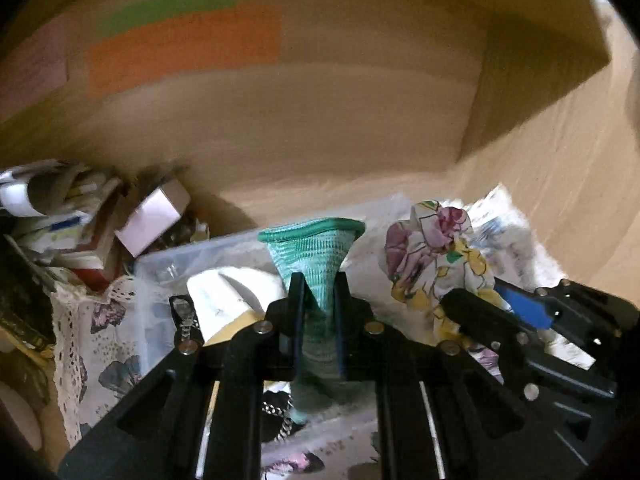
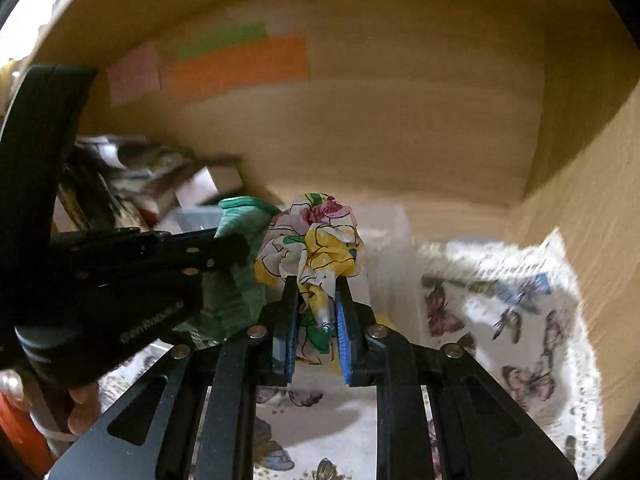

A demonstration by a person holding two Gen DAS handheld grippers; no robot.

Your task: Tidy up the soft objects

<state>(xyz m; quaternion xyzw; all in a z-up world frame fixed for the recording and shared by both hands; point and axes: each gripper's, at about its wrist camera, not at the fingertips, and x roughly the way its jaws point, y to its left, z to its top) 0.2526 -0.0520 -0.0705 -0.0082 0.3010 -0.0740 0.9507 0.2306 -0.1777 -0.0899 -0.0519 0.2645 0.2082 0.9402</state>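
My left gripper (image 1: 318,292) is shut on a green knitted sock (image 1: 316,250), cuff flared upward, above a clear plastic box (image 1: 168,264). My right gripper (image 2: 316,284) is shut on a crumpled floral cloth (image 2: 316,236) with pink, yellow and green print. The two grippers are side by side. The floral cloth (image 1: 436,256) and the right gripper (image 1: 476,304) show at the right of the left wrist view. The green sock (image 2: 240,248) and the left gripper (image 2: 236,250) show at the left of the right wrist view. A white soft item (image 1: 228,296) lies in the box.
A butterfly-print lace cloth (image 2: 500,308) covers the surface. Small cartons and clutter (image 1: 120,224) are piled at the left. A wooden back wall (image 1: 320,120) carries orange, green and pink sticky notes (image 1: 184,48). A wooden side panel (image 2: 592,200) stands at the right.
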